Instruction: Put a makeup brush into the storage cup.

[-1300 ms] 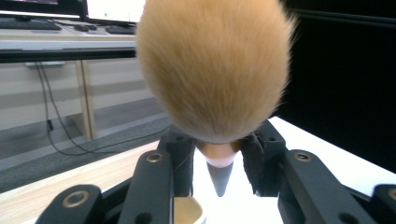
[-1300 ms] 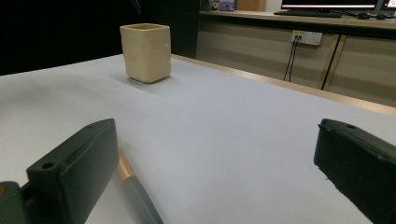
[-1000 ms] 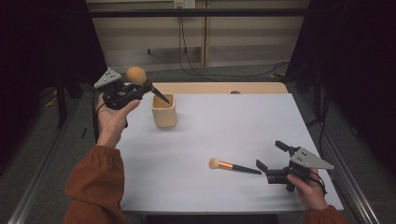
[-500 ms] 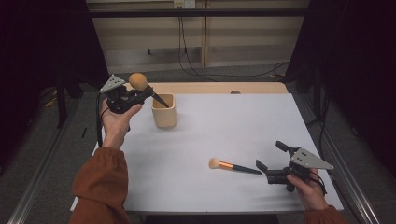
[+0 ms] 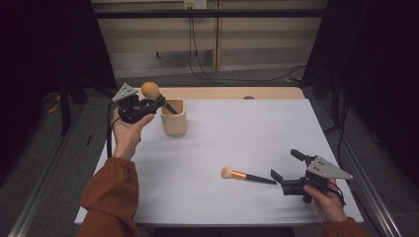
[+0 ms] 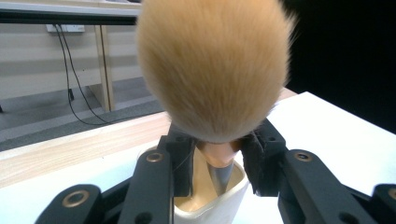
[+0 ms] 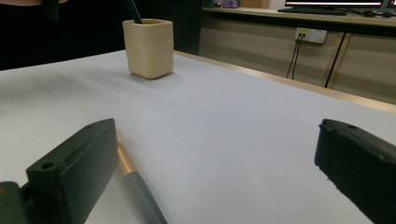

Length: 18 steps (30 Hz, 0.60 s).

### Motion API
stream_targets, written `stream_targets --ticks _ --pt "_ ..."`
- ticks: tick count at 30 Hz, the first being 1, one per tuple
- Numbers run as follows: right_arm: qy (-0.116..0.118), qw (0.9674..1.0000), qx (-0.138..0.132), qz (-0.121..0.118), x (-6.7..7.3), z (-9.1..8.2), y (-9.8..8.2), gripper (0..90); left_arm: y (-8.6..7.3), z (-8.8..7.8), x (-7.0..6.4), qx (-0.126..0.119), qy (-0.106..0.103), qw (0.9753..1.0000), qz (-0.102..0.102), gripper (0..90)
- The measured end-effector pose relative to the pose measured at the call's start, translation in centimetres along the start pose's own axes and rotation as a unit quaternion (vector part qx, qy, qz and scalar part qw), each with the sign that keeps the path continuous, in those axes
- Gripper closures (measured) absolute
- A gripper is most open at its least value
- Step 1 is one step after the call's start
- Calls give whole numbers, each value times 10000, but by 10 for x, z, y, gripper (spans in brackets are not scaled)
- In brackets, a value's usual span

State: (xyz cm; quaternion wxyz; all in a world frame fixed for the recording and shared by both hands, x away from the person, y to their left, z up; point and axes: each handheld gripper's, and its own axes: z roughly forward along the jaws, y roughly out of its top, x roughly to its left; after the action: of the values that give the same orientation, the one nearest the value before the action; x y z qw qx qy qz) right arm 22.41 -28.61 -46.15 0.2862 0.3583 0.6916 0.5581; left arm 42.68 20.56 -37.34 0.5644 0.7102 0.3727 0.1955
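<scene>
My left gripper (image 5: 157, 102) is shut on the neck of a large makeup brush with a round tan head (image 5: 150, 90). Its dark handle slants down into a cream square cup (image 5: 174, 121) at the table's back left. In the left gripper view the tan head (image 6: 215, 70) looms over the jaws, and the handle points into the cup (image 6: 219, 205). A small brush (image 5: 247, 175) with a tan tip and copper band lies flat at the front right. My right gripper (image 5: 284, 164) stands open just beyond its handle end. In the right gripper view the small brush's handle (image 7: 135, 182) lies beside the left jaw.
A white sheet (image 5: 247, 133) covers the table, with a wooden strip along the far edge. Cables hang down the wall behind. The cup (image 7: 148, 46) stands far across the table in the right gripper view.
My left hand has come down and slightly right with the large brush, so its handle now dips into the cup. The right gripper and small brush have not moved.
</scene>
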Motion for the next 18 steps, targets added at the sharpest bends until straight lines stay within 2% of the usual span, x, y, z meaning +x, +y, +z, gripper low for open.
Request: stream_targets --ticks 18 --pt "73 10000 42 1 0 1 -1 0 -17 13 -1 114 -6 9999 -31 663"
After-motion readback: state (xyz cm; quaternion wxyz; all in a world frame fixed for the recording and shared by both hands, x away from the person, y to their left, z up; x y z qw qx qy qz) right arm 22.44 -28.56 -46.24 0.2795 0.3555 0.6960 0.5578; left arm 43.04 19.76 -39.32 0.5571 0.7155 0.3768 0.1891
